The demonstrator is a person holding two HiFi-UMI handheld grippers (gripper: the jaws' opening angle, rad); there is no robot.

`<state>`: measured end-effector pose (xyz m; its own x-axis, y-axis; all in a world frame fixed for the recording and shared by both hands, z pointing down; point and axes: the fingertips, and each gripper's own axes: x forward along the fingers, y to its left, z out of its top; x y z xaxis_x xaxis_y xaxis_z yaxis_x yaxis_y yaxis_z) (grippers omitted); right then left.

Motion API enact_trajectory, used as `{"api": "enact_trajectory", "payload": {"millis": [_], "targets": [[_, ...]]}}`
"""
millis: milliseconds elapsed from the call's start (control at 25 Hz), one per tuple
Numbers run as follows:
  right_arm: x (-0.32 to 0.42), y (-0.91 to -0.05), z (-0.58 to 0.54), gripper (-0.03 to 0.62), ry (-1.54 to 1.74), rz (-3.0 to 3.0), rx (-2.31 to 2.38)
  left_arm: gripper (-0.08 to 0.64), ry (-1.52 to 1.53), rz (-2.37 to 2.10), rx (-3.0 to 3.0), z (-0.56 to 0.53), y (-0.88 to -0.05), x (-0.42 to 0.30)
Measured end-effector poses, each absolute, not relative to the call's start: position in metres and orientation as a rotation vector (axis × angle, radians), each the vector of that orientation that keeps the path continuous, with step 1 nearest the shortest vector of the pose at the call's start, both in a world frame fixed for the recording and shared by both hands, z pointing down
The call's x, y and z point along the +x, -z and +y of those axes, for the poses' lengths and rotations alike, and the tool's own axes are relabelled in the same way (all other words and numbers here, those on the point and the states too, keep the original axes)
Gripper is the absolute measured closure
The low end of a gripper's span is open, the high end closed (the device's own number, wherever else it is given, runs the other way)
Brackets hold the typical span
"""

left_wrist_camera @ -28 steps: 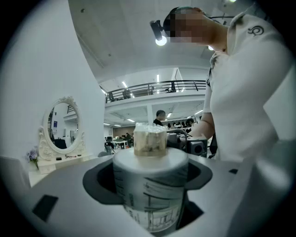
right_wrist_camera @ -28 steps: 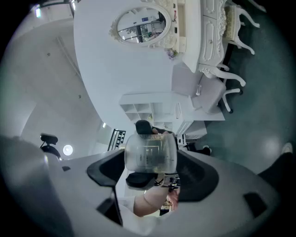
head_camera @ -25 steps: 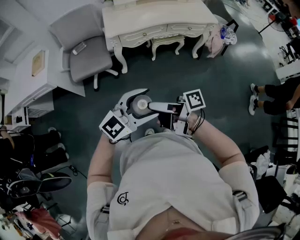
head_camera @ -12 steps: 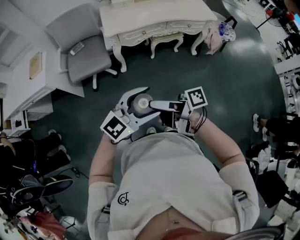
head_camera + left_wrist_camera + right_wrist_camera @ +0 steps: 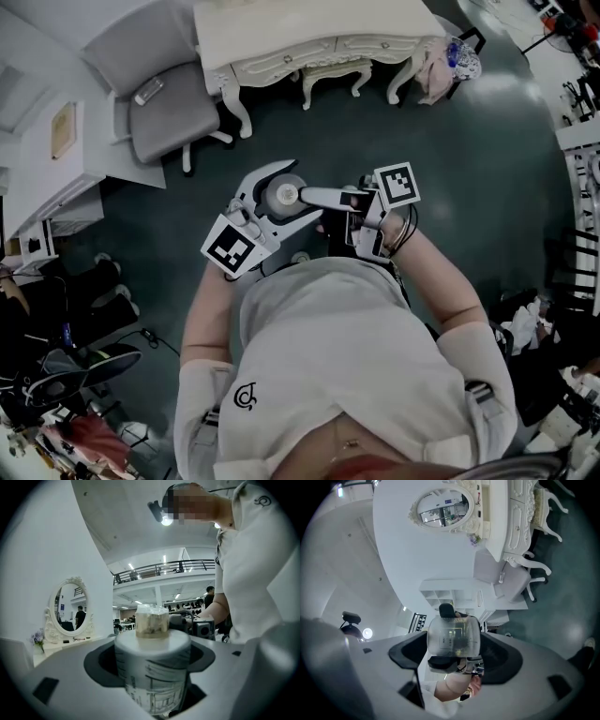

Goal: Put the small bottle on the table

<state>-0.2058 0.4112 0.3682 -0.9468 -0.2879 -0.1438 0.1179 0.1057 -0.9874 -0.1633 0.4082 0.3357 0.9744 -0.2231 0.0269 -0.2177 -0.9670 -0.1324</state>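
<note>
Transit grip, seemingly: right gripper (image 5: 454, 654) clamps the small bottle (image 5: 453, 637), left gripper (image 5: 284, 198) a white labelled canister (image 5: 151, 670), both well short of the dressing table (image 5: 281, 37).

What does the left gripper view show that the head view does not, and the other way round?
Only the left gripper view shows the oval mirror in an ornate white frame and the printed label on the side of the small white cylindrical bottle. Only the head view shows the dark green floor and the square-marker cube on the left hand-held gripper. Both show that bottle clamped in the left hand-held gripper, with the right hand-held gripper closed on its translucent cap.
</note>
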Motion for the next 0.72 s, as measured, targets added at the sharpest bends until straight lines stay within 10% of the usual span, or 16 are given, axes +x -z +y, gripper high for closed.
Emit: {"api": "enact_trajectory", "payload": {"millis": [720], "targets": [[-0.022,-0.377,0.210,0.249,2.007,2.129,-0.026,0.207,0.093,0.603,-2.979,0.199,-0.345,0.019]]}}
